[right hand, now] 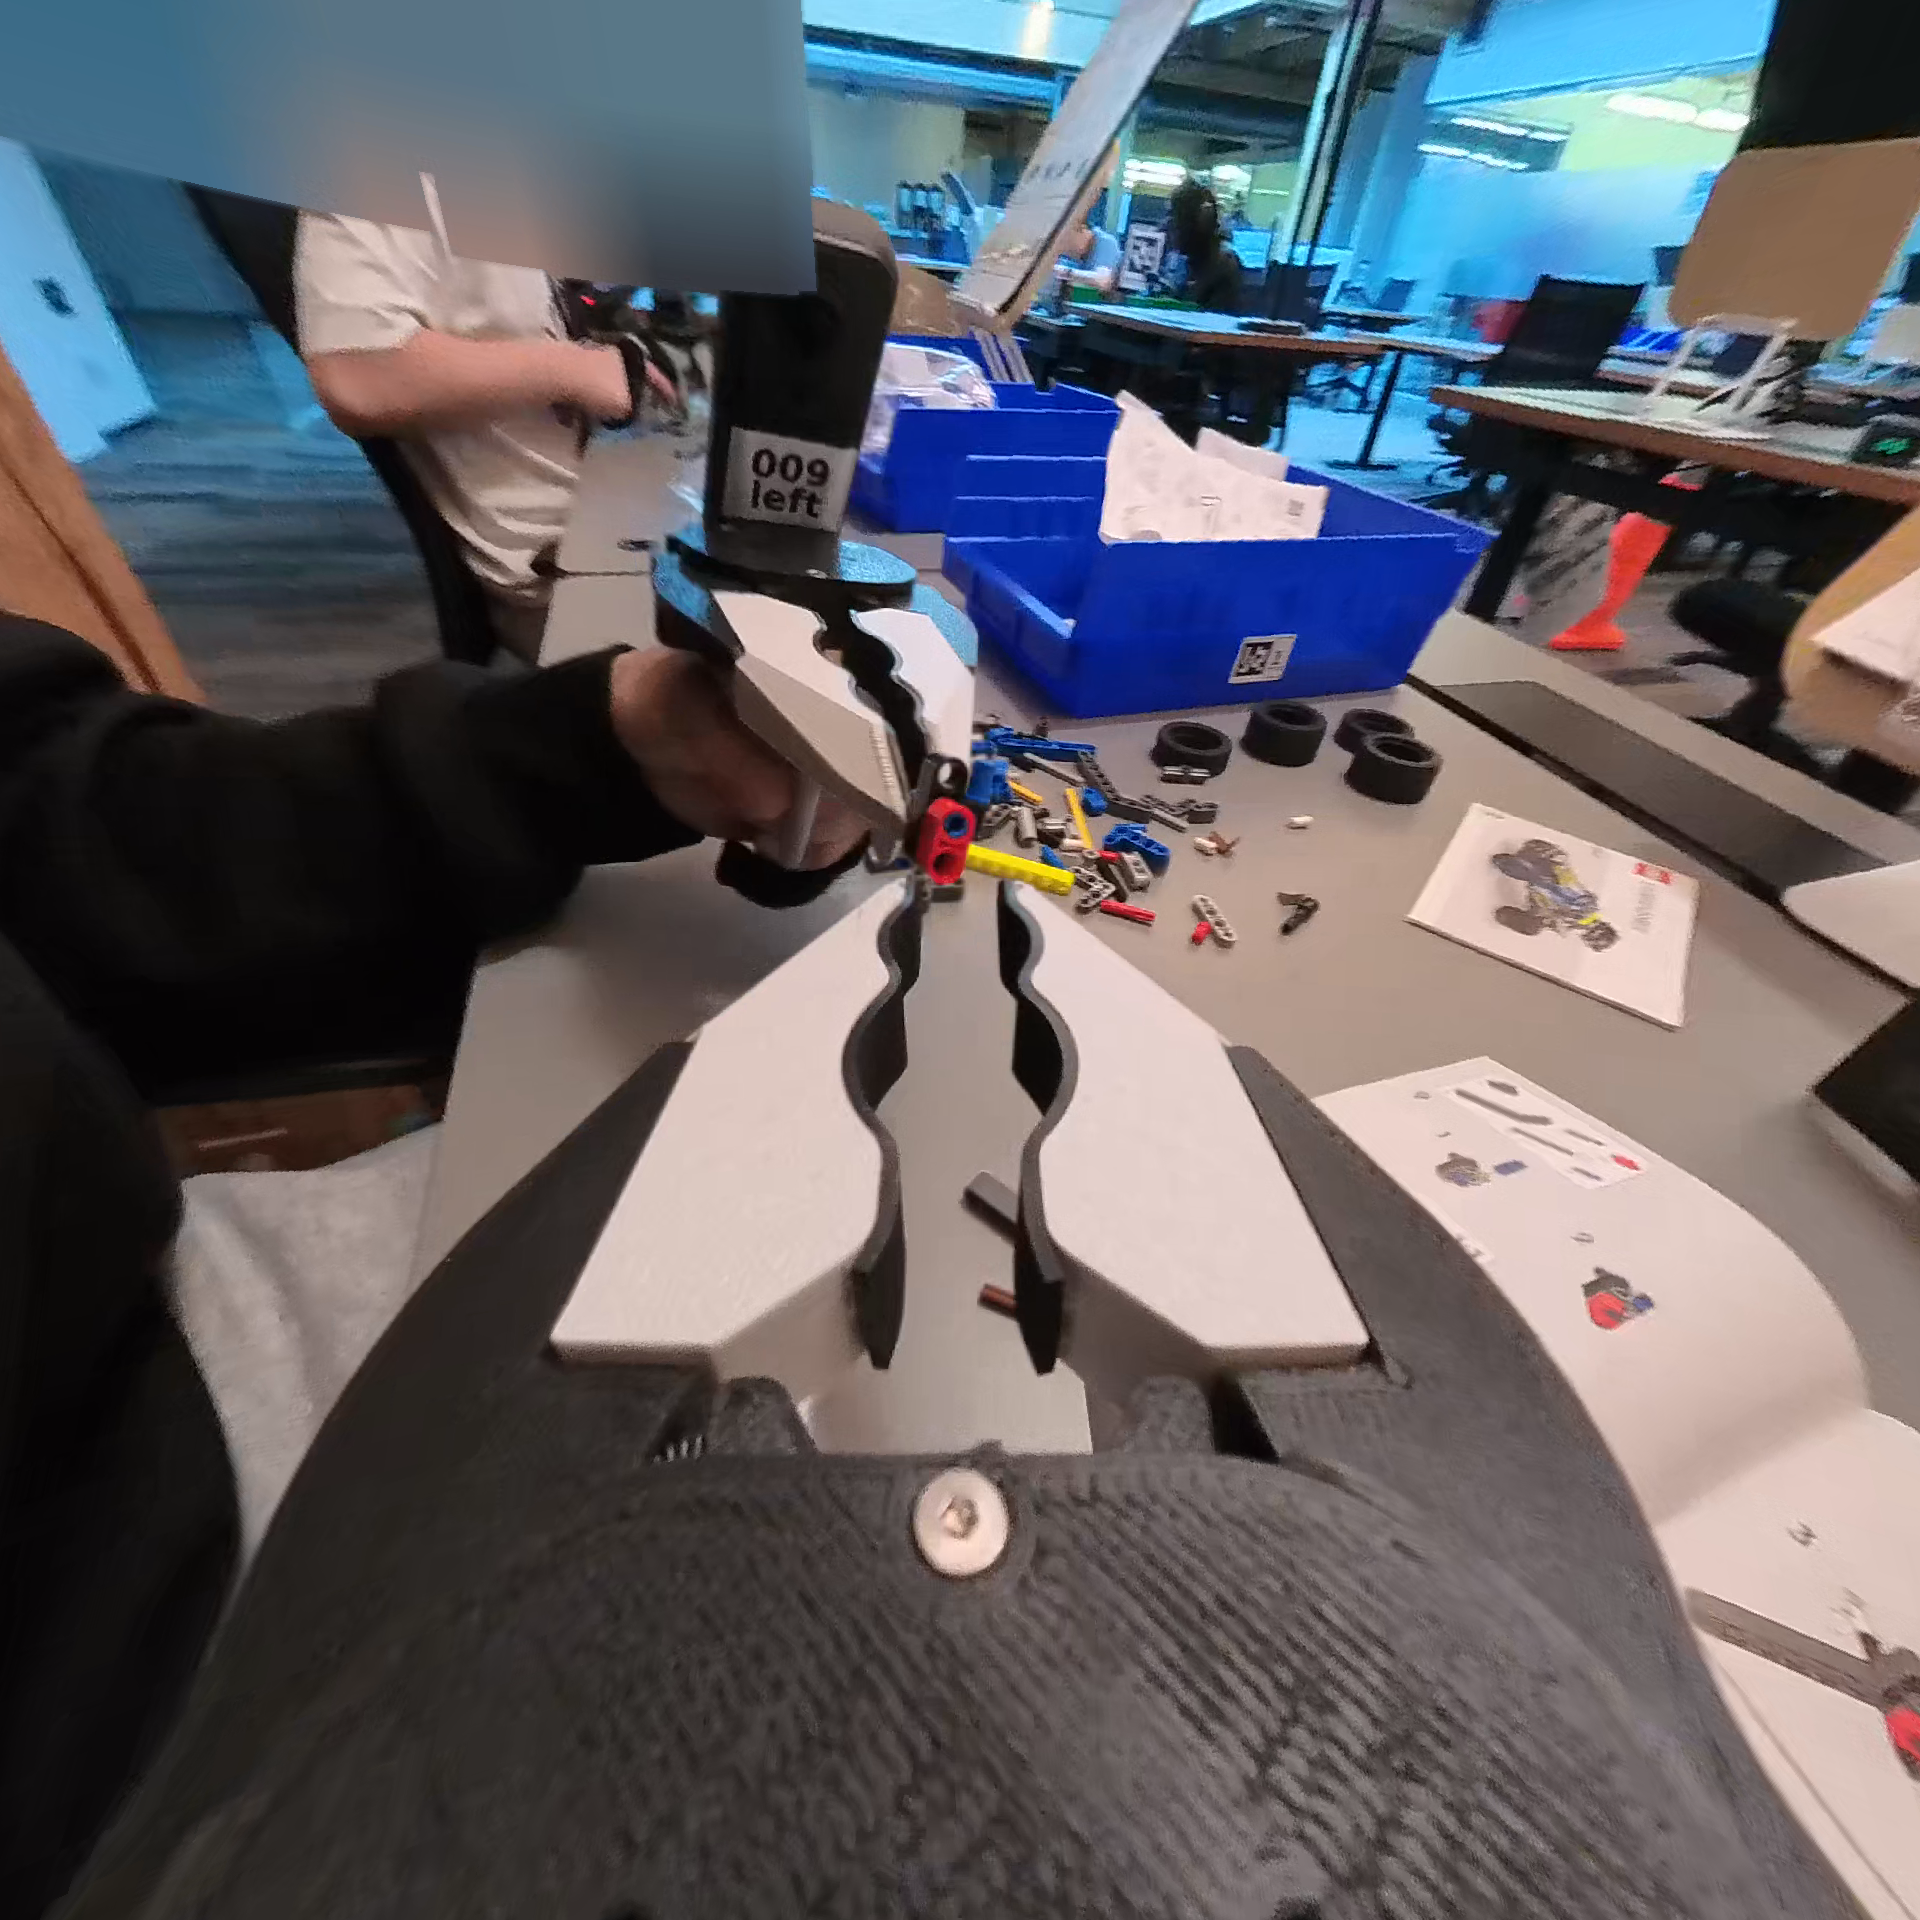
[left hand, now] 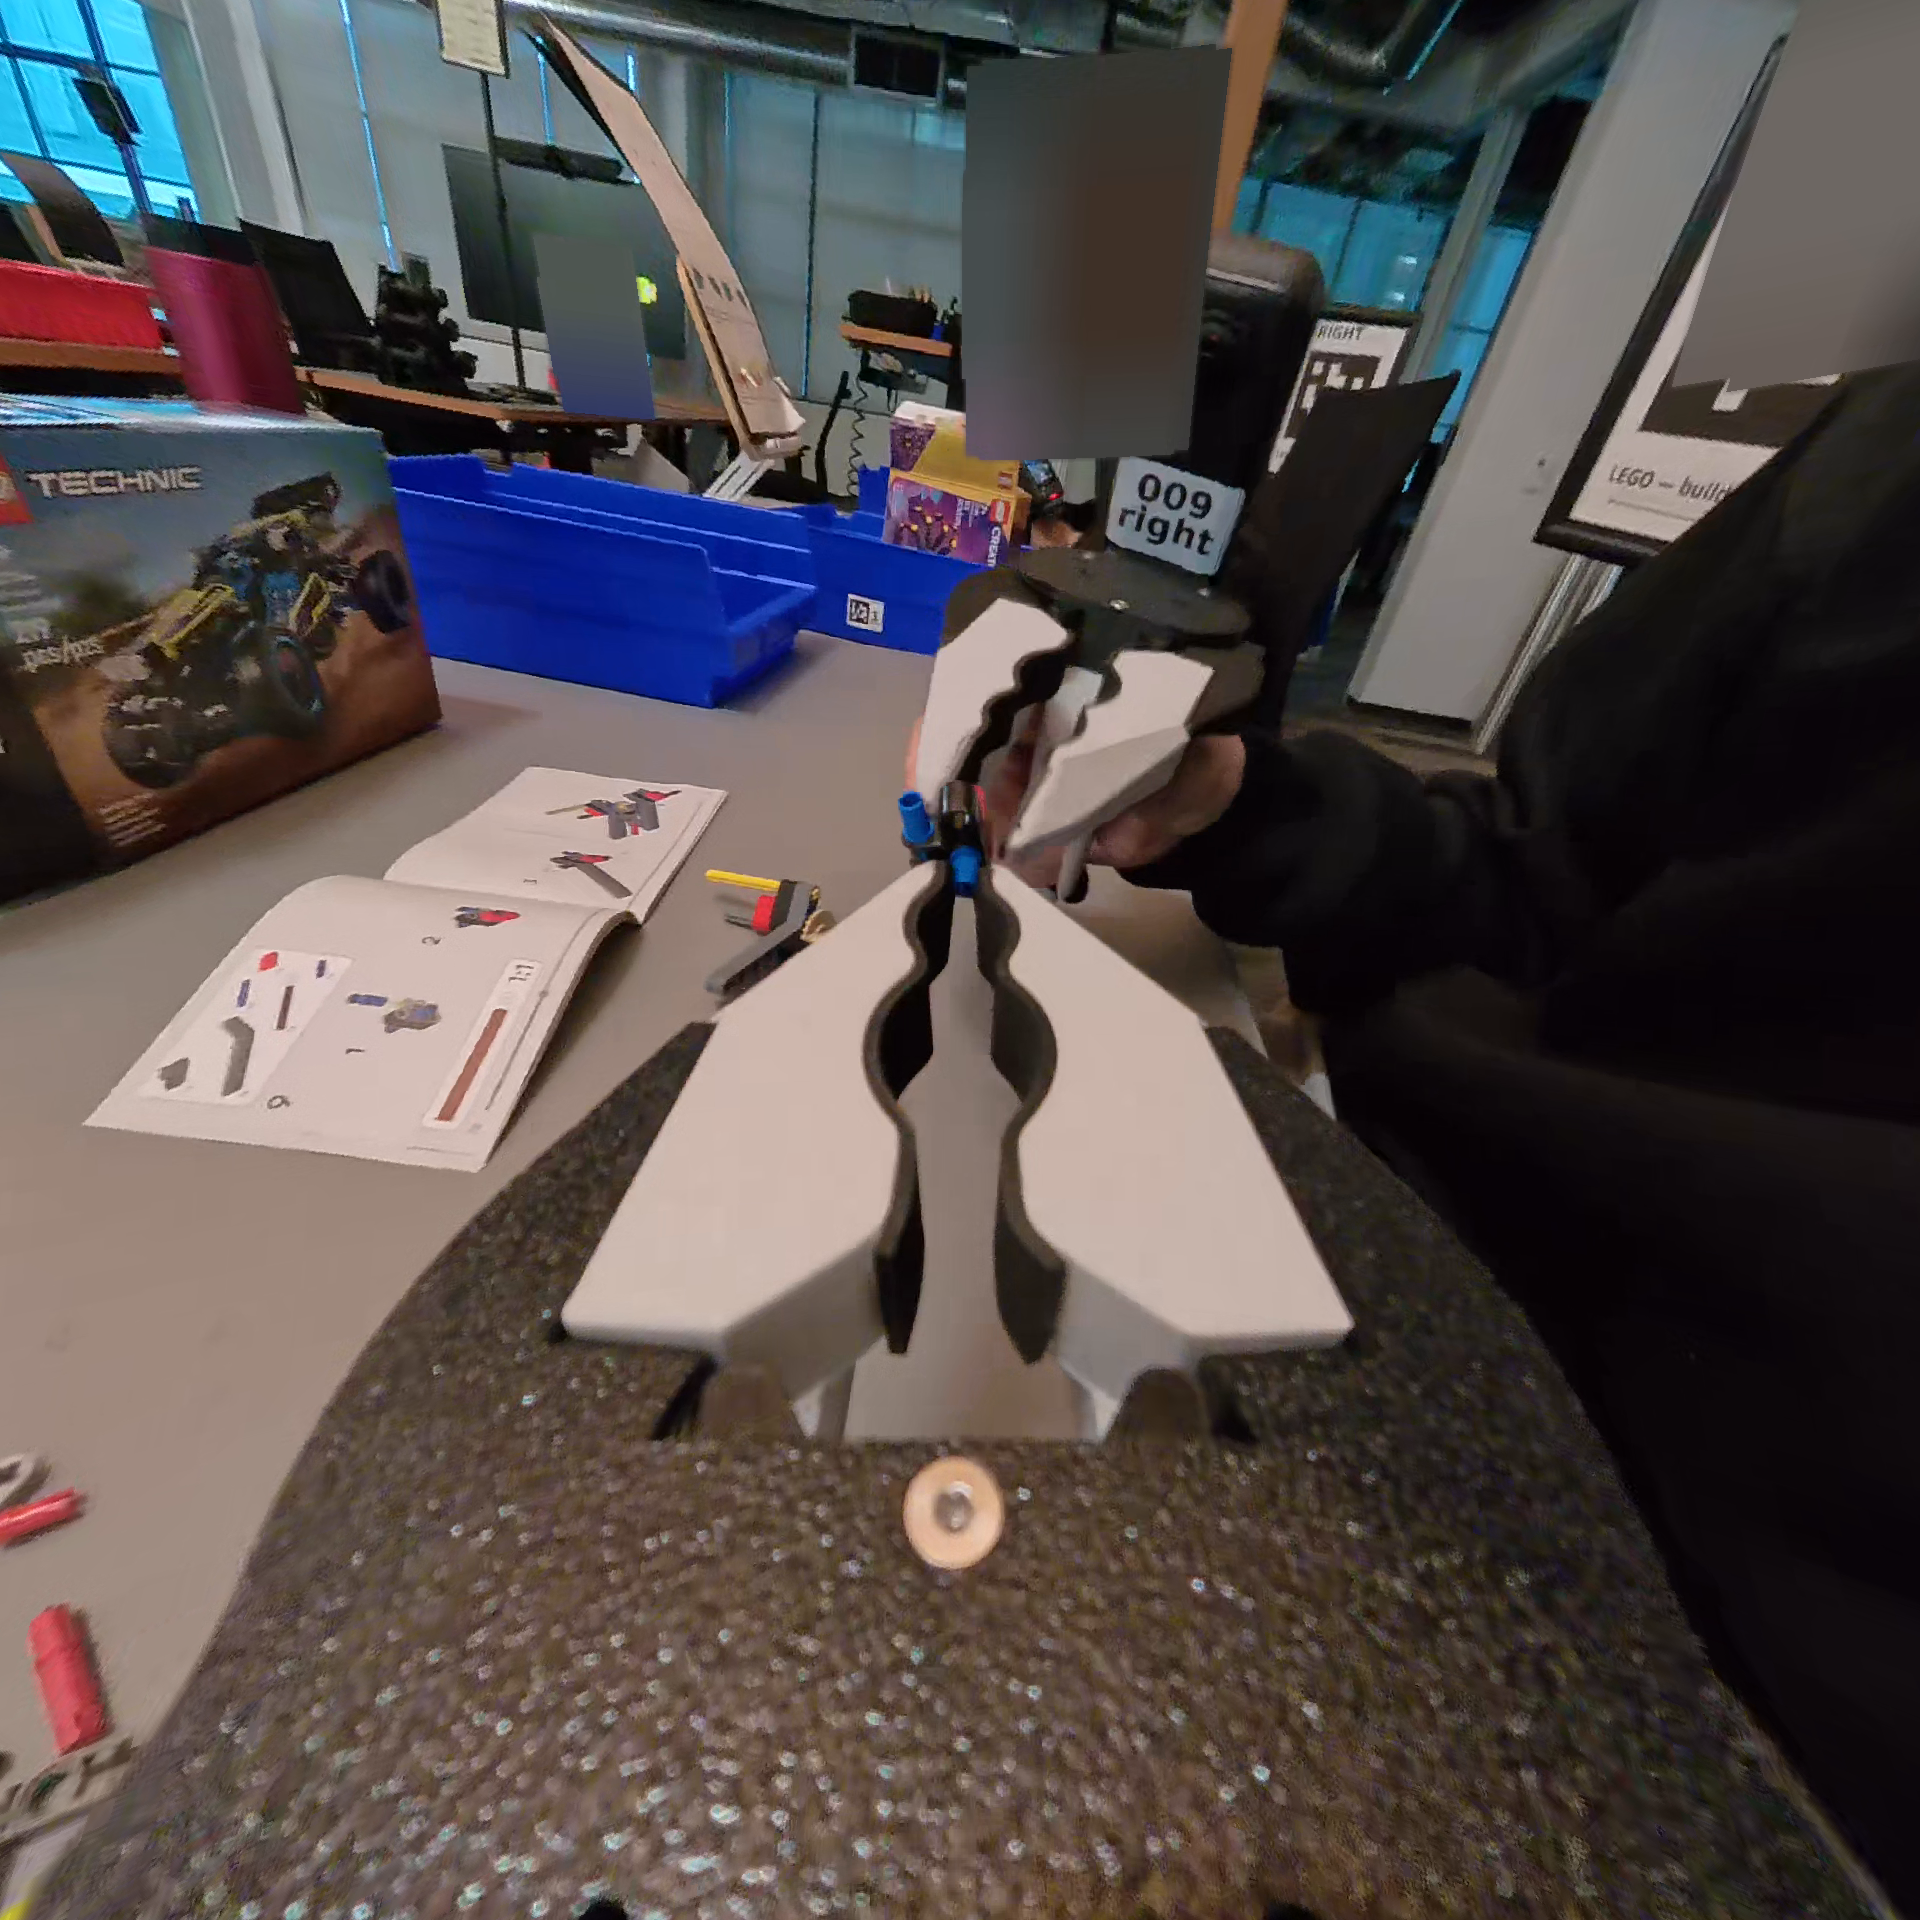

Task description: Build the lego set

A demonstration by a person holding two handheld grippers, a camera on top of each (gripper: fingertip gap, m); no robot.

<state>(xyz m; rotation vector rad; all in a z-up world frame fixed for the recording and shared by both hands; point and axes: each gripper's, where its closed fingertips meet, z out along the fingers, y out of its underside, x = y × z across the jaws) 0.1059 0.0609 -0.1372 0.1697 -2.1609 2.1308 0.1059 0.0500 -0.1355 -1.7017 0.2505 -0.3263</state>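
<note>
My left gripper [left hand: 958, 883] is shut on a small lego assembly [left hand: 956, 831] of black, red and blue parts with blue pins, held above the grey table [left hand: 260, 1299]. In the right wrist view the same assembly [right hand: 943, 836] shows its red connector at the left gripper's [right hand: 914, 821] tips. My right gripper [right hand: 958, 896] faces it tip to tip, jaws a little apart and empty, just below and touching close to the assembly. It also shows in the left wrist view [left hand: 987, 821], held by a hand in a black sleeve.
An open instruction booklet [left hand: 416, 966] and a partial build with a yellow axle [left hand: 774, 914] lie ahead. The lego box [left hand: 208, 623] and blue bins [left hand: 623, 582] stand behind. Loose pieces [right hand: 1091, 821], several tyres [right hand: 1299, 743] and another booklet [right hand: 1558, 914] lie to the right. The tips of both grippers are at nearly the same place.
</note>
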